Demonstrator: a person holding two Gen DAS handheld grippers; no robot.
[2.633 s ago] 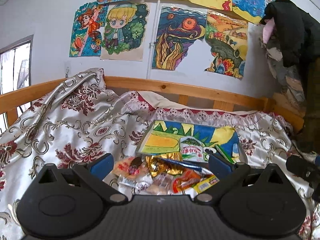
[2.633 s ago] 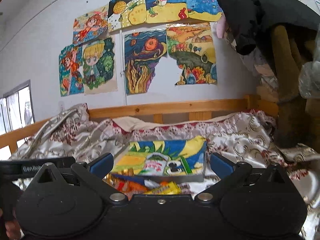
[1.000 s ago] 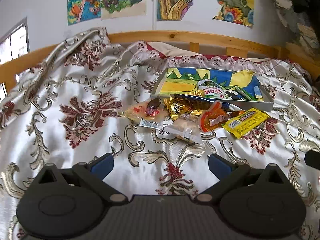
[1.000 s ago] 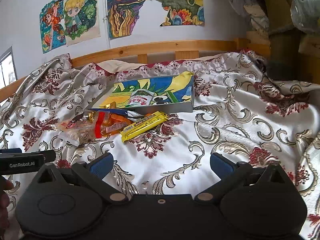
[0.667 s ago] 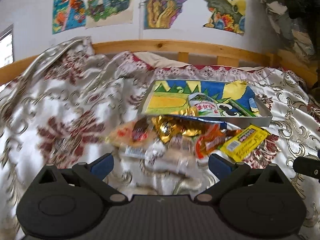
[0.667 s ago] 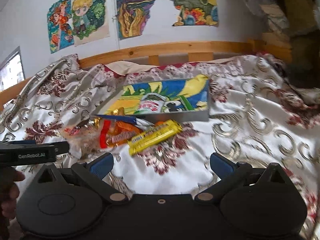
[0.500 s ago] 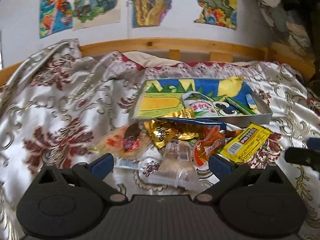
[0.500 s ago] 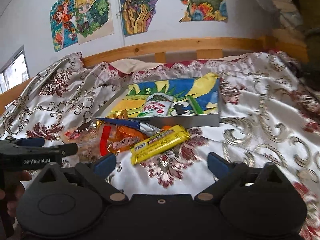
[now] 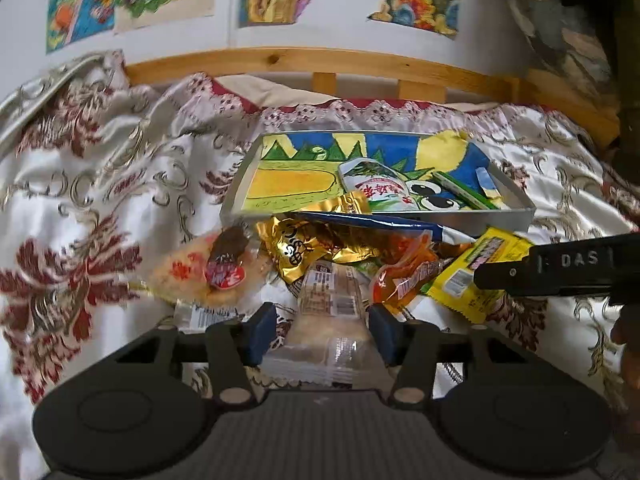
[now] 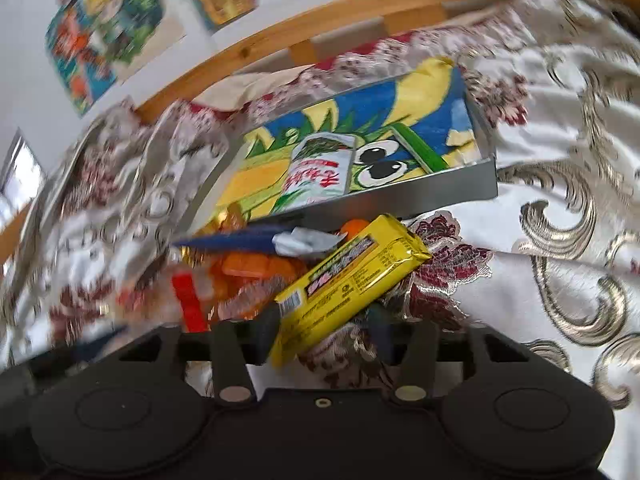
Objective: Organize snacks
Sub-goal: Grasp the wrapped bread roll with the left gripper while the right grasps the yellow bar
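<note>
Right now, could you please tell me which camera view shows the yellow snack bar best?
The right wrist view: the yellow snack bar lies whole and close, its near end between the closing right tongs. The left wrist view shows it smaller, partly behind the other tool.

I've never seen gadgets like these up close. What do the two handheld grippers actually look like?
Each is matte black plastic. The left gripper has a wide body with two round raised discs, a ribbed panel between them, two angled link arms on silver pivot pins, and blue pads on its fingers. The right gripper is built the same; seen side-on from the left camera, it carries pale "DAS" lettering.
</note>
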